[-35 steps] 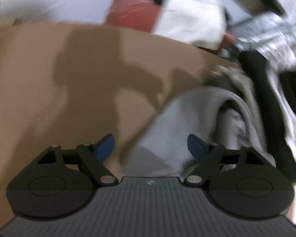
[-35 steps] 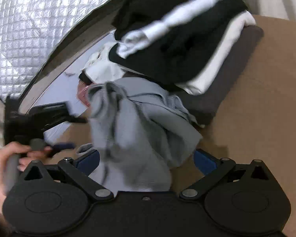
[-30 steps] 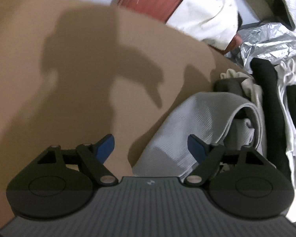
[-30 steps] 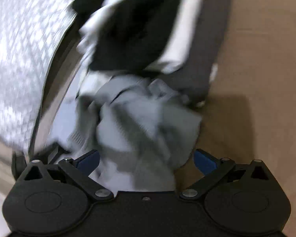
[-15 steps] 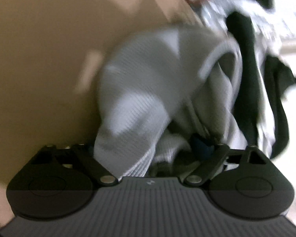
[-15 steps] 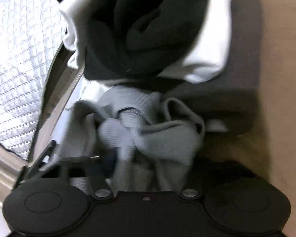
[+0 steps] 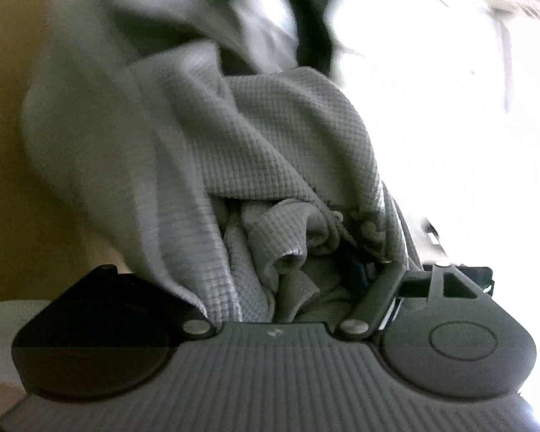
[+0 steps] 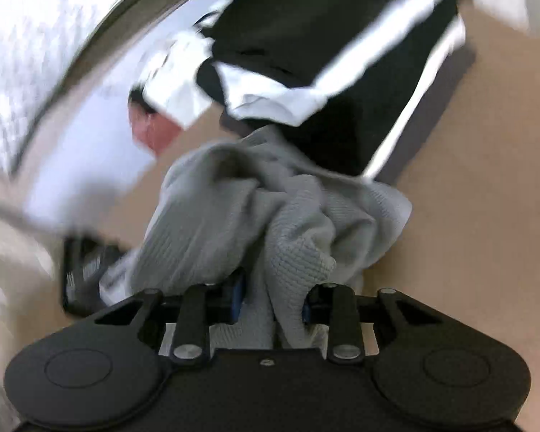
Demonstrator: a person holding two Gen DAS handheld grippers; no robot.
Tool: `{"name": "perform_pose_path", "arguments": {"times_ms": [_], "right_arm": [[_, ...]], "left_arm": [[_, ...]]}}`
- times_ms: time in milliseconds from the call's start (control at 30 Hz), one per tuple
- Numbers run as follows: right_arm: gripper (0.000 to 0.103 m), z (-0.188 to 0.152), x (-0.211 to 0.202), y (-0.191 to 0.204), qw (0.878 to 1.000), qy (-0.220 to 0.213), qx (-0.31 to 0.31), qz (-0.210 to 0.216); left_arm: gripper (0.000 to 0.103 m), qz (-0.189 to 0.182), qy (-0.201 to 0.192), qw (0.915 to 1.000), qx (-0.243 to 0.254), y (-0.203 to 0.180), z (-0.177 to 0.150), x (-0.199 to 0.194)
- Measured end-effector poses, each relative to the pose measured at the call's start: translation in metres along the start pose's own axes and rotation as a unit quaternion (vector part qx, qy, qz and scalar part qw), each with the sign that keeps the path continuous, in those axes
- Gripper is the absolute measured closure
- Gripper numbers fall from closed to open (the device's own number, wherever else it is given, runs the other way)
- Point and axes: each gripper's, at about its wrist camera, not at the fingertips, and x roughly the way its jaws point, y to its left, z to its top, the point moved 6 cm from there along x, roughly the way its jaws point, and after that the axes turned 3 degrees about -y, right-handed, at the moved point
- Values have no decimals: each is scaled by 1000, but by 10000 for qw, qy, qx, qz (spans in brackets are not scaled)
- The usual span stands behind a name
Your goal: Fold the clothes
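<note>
1. Pickup step: grey waffle garment (image 8: 255,212) hangs bunched beside the folded stack (image 8: 342,54).
2. Right gripper (image 8: 271,302) is closing on a fold between its jaws.
3. Left gripper (image 7: 291,270) is closing amid cloth; grip unclear.
4. Next, I judge: spread it flat on the brown table (image 8: 478,187).

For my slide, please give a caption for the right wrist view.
Right gripper closing on bunched grey waffle-knit garment, in front of stacked black and white clothes.

Each camera rides on its own gripper looking forward along the fingers, the left one level and pressed close against the grey waffle-knit garment (image 7: 212,151), the right one angled down at it over the tan surface (image 8: 486,187).
</note>
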Motion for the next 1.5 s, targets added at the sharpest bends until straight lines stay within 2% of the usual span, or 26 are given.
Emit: {"name": "perform_pose_path", "arguments": {"times_ms": [100, 200, 300, 433, 500, 567, 600, 633, 700, 733, 767, 800, 833, 867, 900, 933, 967, 1000, 1033, 1100, 1200, 1233, 1267, 1367, 1433, 1500], "right_arm": [[69, -24, -47, -9, 9998, -97, 90, -153], [70, -63, -73, -33, 9993, -361, 54, -93], [71, -114, -81, -65, 9937, -1113, -125, 1], [73, -159, -79, -94, 9732, -2290, -143, 163], [79, -167, -73, -109, 9619, -2666, 443, 421], [85, -176, -81, -130, 9537, -2834, 863, 520], [86, -170, -81, -131, 9534, -2900, 771, 304], [86, -158, -87, -134, 9527, -2989, 558, -6], [88, -135, -101, -138, 9468, -3159, 138, -602], [88, -128, -114, -142, 9417, -3294, 5, -684], [88, -121, -126, -145, 9361, -3428, -128, -774], [88, -111, -136, -149, 9292, -3565, -270, -935], [88, -103, -146, -154, 9215, -3699, -410, -1111], [89, -96, -156, -164, 9115, -3823, -543, -1416], [89, -90, -167, -175, 9005, -3934, -653, -1735], [88, -87, -172, -195, 8892, -3975, -559, -2197], [81, -84, -177, -217, 8771, -3976, -450, -2656], [72, -84, -172, -247, 8747, -3700, -225, -3123], [71, -85, -167, -276, 8704, -3410, 12, -3551], [69, -104, -153, -322, 8752, -2845, 656, -3858], [66, -146, -147, -338, 8886, -2831, 1130, -3427], [66, -157, -141, -338, 8970, -2774, 1210, -3221], [66, -169, -135, -338, 9048, -2716, 1289, -3016], [65, -190, -113, -330, 9201, -2679, 1558, -2396], [59, -189, -100, -324, 9222, -2867, 1740, -1923], [36, -176, -86, -320, 9184, -3171, 1874, -1446]], "left_arm": [[32, -284, 341, 9990, -31, -18, -37, 24], [33, -160, 765, 9967, 217, -20, -61, 46], [33, 93, 1024, 9943, 298, -14, -75, 62], [37, 583, 1158, 9891, 697, -15, -84, 72], [49, 873, 1020, 9880, 764, -16, -84, 77], [58, 1154, 882, 9859, 828, -17, -82, 86], [67, 1283, 844, 9839, 916, -20, -80, 94], [71, 1413, 806, 9816, 1003, -22, -78, 102], [75, 1621, 768, 9762, 1219, -34, -74, 121], [76, 1661, 799, 9731, 1380, -49, -72, 134], [76, 1737, 840, 9666, 1688, -69, -72, 148], [76, 1837, 890, 9560, 2109, -93, -72, 162], [76, 2014, 884, 9392, 2636, -119, -72, 177], [76, 2291, 785, 9144, 3244, -142, -71, 191], [69, 2641, 607, 8826, 3841, -162, -72, 202], [61, 2974, 428, 8506, 4315, -175, -74, 211], [38, 3123, 324, 8352, 4515, -177, -77, 219], [20, 3160, 263, 8308, 4574, -175, -81, 227], [19, 3146, 228, 8317, 4569, -166, -84, 235], [19, 3121, 288, 8478, 4277, -110, -84, 232], [21, 3131, 795, 8873, 3292, -16, -64, 234], [21, 3122, 945, 8978, 2959, 5, -63, 232], [21, 3125, 1059, 9039, 2721, 23, -65, 229], [21, 2993, 1103, 9067, 2758, 34, -63, 232], [21, 2956, 1078, 9004, 3003, 29, -64, 239], [21, 2967, 1081, 8850, 3420, 24, -68, 245]]}}
